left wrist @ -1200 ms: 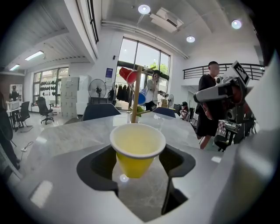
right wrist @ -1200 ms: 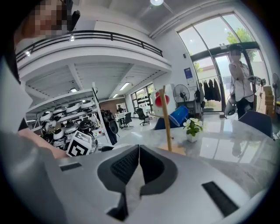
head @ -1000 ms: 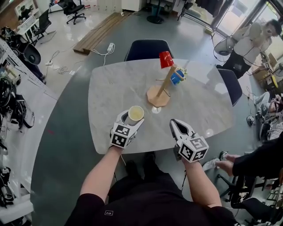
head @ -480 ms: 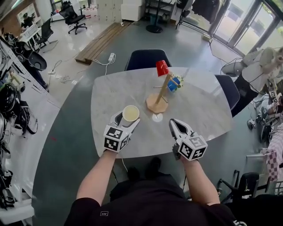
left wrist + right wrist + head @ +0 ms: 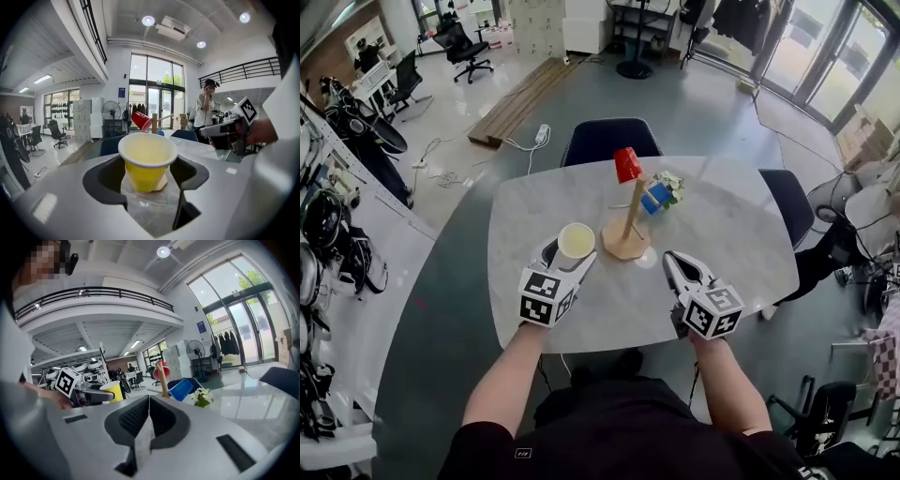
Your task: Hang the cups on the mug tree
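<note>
Head view: yellow cup clamped, two cups on the tree

Marble desk point(image 5: 741, 234) carries the wooden mug tree point(image 5: 625, 241) near its middle. Left hand-held gripper point(image 5: 571, 251) is just beside the tree's base, jaws clamped on the upright yellow cup point(image 5: 576, 241), mouth up, pale inside. Right hand-held gripper point(image 5: 676, 260) is over the desk's near edge, jaws together, holding nothing. Red cup point(image 5: 626, 164) hangs tilted at the tree's top. Blue cup point(image 5: 654, 197) hangs on a right-side peg, next to a small plant point(image 5: 671, 182).
</note>
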`<state>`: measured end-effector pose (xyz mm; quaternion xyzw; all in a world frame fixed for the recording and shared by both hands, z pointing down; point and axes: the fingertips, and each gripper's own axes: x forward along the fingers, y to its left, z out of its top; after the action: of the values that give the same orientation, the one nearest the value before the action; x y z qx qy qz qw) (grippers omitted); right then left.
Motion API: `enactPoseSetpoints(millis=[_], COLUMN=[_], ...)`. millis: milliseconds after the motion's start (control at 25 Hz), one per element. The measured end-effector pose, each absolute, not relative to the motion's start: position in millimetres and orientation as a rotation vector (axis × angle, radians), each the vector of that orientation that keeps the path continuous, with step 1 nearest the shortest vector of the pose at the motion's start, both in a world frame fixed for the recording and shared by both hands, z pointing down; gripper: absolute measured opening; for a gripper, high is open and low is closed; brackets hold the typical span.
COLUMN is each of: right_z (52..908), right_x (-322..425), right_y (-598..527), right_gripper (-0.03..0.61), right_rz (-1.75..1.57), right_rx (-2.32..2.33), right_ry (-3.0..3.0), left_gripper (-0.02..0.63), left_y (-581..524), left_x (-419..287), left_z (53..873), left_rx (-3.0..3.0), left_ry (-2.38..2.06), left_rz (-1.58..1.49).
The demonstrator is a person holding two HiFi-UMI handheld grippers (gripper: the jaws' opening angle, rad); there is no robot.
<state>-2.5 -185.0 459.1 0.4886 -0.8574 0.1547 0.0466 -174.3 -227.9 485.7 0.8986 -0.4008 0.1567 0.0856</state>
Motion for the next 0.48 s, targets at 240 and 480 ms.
enactPoseSetpoints(millis=[240,480], right_z=[450.9,456.7], right_x=[28.0,44.7], right_y=[-209.0,-219.2], right_gripper=[0.014,0.014], right_rz=[0.460,0.451], right_rx=[1.479,1.413], right_ry=[-2.649,-2.668], left_gripper=[0.305,0.305], left_y=[-250.1,-259.5], left_x=[-152.3,-139.7], left_z=[468.5,482.4], left_rx=[2.664,2.610], left_ry=[-1.257,-1.309], left_rz=[0.492,0.502])
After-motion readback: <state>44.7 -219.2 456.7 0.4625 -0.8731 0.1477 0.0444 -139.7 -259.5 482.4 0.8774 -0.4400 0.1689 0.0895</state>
